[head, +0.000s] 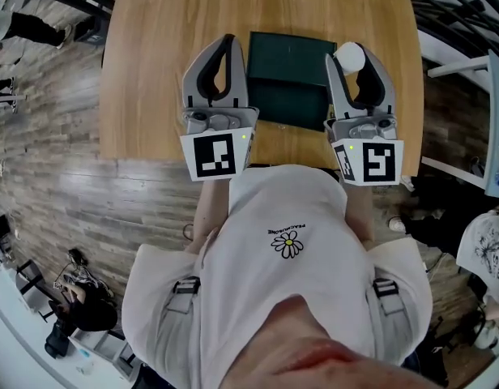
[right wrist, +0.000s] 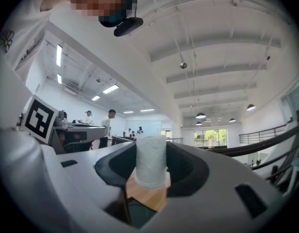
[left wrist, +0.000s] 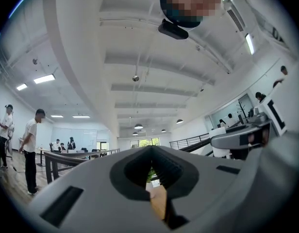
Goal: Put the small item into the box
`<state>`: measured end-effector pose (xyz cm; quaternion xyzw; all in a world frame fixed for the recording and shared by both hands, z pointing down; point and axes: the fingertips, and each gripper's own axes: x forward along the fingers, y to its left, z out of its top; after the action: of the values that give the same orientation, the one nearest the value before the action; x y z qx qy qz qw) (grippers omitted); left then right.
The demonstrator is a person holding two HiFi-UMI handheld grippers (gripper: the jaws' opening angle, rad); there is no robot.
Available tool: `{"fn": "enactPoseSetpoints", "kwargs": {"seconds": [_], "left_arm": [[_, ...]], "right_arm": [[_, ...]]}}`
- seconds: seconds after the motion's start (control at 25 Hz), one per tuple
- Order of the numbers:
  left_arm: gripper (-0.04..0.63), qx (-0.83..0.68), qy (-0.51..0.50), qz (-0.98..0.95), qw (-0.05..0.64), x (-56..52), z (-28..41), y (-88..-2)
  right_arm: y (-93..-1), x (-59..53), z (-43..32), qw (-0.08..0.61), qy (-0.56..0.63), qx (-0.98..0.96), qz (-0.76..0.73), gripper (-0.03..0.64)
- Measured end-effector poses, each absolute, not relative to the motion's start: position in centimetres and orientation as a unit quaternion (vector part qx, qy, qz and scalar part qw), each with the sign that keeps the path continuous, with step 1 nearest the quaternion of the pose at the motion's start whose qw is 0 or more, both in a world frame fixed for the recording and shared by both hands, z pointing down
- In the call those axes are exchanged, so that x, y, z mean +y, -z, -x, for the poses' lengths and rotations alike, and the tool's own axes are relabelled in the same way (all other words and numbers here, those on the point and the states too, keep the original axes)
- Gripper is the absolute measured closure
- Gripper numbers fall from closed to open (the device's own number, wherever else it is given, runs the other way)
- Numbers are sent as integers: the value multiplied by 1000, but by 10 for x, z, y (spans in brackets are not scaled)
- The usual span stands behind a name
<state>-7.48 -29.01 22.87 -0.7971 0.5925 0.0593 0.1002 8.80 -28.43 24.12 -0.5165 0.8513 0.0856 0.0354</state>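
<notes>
While clamped between the right gripper's point(head: 351, 63) jaws, item point(right wrist: 150, 159): white roll, at box's point(head: 286, 79) right rim. Left gripper point(head: 226, 47): closed, empty. Step: carrying. Next, likely: centre over box, release.

A wooden table point(head: 164, 71) bears one dark green box point(head: 287, 65) (roughly central).

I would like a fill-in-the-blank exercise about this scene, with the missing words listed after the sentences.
1. The right gripper holds a ____ roll between its jaws.
2. The dark green box lies on a ____ table.
3. The left gripper holds ____.
Missing words: white; wooden; nothing.
</notes>
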Motion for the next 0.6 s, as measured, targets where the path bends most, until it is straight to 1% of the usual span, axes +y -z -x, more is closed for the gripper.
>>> {"fn": "enactPoseSetpoints", "kwargs": {"seconds": [0.08, 0.16, 0.4, 0.6], "left_arm": [[578, 595, -56, 795, 101, -289, 82, -228], [578, 597, -55, 794, 102, -289, 88, -229], [578, 598, -51, 794, 99, -286, 95, -237], [578, 599, -47, 793, 98, -282, 101, -244]], "right_arm": [[-245, -287, -74, 21, -62, 878, 474, 434], [-253, -291, -62, -9, -38, 900, 434, 433], [-297, -294, -41, -155, -17, 923, 351, 433], [-352, -282, -23, -289, 0, 919, 268, 433]]}}
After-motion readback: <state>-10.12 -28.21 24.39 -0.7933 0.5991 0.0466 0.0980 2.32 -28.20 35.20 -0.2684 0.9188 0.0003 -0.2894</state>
